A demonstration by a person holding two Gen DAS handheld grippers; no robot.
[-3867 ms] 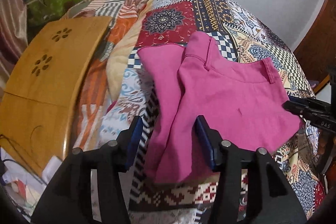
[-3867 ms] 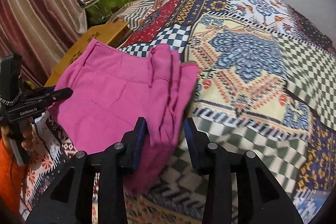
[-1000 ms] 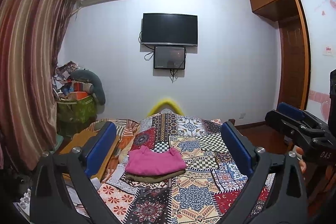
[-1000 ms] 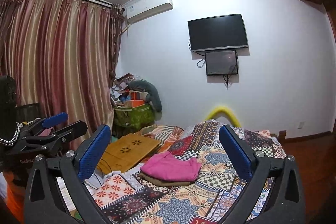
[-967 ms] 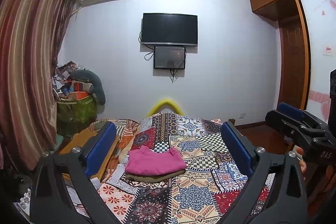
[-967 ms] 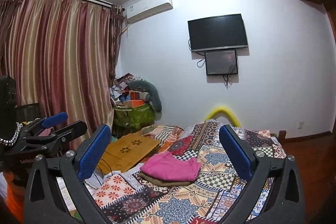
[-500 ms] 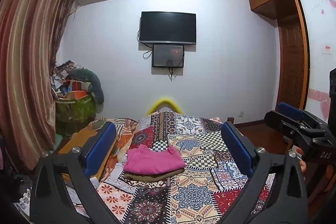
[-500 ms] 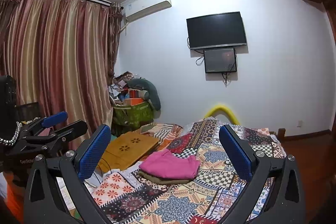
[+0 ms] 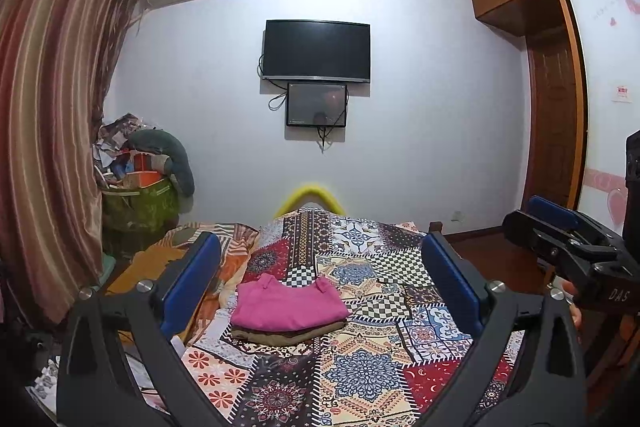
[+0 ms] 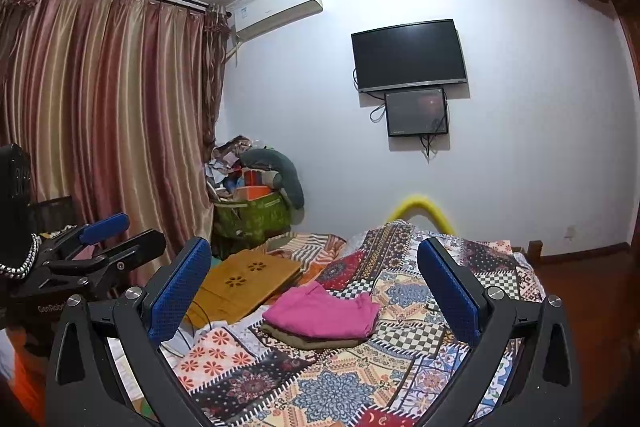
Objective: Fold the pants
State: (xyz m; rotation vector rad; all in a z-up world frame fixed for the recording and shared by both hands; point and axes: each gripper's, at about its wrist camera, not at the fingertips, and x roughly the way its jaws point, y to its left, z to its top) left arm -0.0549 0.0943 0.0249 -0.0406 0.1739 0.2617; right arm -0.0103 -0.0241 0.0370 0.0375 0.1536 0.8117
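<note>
looking down a bedroom from two raised cameras, both claws hang well back from the bed. the left claw [image 9: 320,283] frames the lower half of its view with blue pads spread wide and nothing between them; the right claw [image 10: 314,291] shows the same wide, empty spread. the pink pants [image 9: 289,303] lie folded into a compact bundle at lower centre of the left view, resting on top of a folded olive-brown garment [image 9: 288,333] on the patchwork bed cover [image 9: 360,367]. in the right view the pants [image 10: 324,311] sit lower centre, slightly left of the gap between the pads. the bundle lies ahead of and below both claws, its long axis running left to right across the frame; neither claw looks clearly nearer. the right claw's body shows at the right edge of the left view.

compared with about four seconds earlier, when both claws were pressed close around the edges of the pink cloth, they are now pulled far back and opened wider, and the fold looks finished. over the last second little changes.
</note>
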